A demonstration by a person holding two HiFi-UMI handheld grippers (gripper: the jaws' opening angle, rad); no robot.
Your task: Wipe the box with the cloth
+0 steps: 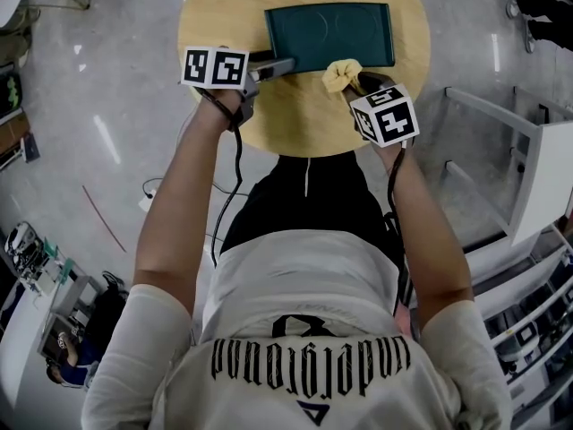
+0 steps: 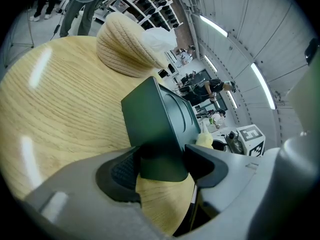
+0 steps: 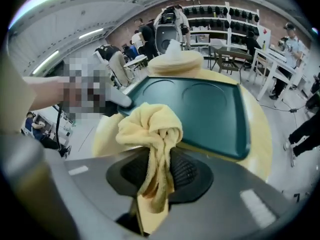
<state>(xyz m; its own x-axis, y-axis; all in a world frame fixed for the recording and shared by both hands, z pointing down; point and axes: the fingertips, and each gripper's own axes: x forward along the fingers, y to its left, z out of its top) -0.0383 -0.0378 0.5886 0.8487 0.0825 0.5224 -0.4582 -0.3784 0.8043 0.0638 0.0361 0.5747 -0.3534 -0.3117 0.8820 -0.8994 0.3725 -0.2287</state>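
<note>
On the round table (image 1: 295,128), seen from the head, the green box (image 1: 329,36) lay flat toward 12 o'clock. The left claw (image 1: 276,66) came in at the box's 7 o'clock corner. The yellow cloth (image 1: 341,75) sat bunched up at the box's 6 o'clock edge. The right claw (image 1: 360,84) was right behind it.

From the left claw's own camera, its two jaws were closed tight on the corner of the box. A woolly hat (image 2: 125,46), or something like one, sat on the table at 11 o'clock, past the box.

From the right claw's camera, its jaws were pinching the cloth in the middle. A ball of cloth stuck out in front and a tail hung down behind. The ball lay over the near edge of the box, but I could not tell how hard it pressed. I think the wiping was only about to start.

Things could go wrong from here. The cloth was held by a thin bit, so a hard rub could pull it out of the jaws. The box was held at only one corner, so a push from the cloth could make it swing round or slide toward the hat. If the ball rolled up, the hard jaws might scrape the box.
</note>
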